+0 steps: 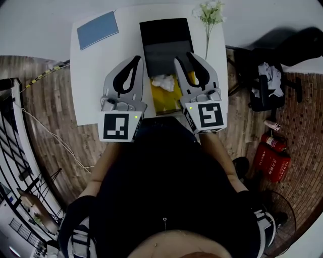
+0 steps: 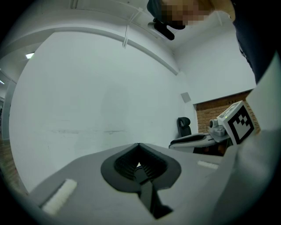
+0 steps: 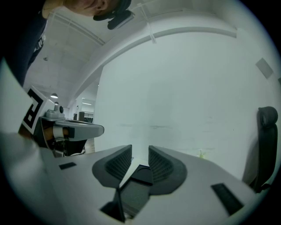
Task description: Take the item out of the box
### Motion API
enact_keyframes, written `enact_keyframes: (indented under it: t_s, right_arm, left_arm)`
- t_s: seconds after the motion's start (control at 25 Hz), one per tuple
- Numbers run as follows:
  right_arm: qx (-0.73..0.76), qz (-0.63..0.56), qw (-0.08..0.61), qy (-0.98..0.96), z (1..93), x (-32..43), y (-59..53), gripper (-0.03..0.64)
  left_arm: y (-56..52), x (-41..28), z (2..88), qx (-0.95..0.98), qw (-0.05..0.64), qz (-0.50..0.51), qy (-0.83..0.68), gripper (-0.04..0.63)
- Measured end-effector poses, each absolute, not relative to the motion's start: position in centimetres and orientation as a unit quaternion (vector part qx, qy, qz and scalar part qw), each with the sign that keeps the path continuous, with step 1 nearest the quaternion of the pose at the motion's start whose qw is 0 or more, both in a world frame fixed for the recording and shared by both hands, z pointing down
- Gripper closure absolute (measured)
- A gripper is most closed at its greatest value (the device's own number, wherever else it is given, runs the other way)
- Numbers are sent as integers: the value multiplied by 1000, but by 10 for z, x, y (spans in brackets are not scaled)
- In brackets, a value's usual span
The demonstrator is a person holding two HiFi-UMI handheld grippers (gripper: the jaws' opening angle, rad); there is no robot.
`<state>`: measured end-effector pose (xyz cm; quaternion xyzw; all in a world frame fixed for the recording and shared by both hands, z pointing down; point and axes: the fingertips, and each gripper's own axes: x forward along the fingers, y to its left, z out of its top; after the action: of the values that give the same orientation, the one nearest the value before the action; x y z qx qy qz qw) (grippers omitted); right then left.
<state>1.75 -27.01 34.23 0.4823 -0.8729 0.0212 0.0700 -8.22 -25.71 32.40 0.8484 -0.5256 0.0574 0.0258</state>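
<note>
head view: a white table (image 1: 91, 75) fills the upper middle of the frame, and on it at centre stands an open black box (image 1: 165, 35), its lid laid back toward the top edge and its yellow inside toward the person. a white crumpled wad (image 1: 163, 82) lies inside the box on the yellow lining, between the two grippers. the left gripper (image 1: 136, 60) sits just left of the box over bare tabletop, and its two jaws curve in until the tips meet, with nothing caught in them. the right gripper (image 1: 182, 58) reaches over the right side of the box, just right of the wad and not touching it as far as this view shows. a blue notebook (image 1: 98, 29) lies at the table's upper left, and a sprig of white flowers (image 1: 209, 12) at its upper right. a dark office chair (image 1: 265, 85) and red fire extinguishers (image 1: 272, 156) stand on the floor at the right. left gripper view: the left gripper (image 2: 138, 147) has its ribbed pads closed tip to tip and is empty. right gripper view: the right gripper (image 3: 140, 151) holds its jaws partly apart with a clear gap between the pads, gripping nothing.
</note>
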Motion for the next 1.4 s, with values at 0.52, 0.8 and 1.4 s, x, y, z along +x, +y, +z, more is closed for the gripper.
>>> enact_keyframes:
  t_s: [0.52, 0.8, 1.4]
  right_arm:
    - [483, 53, 98, -869, 386, 15, -266, 506]
    - [479, 82, 131, -864, 426, 18, -257, 508]
    - [416, 163, 257, -857, 537, 6, -228, 489]
  left_arm:
    - [-253, -82, 356, 857, 45, 86, -506, 586]
    - [-247, -78, 382, 860, 63, 104, -495, 586]
    - [-235, -79, 418, 857, 93, 132, -489, 586]
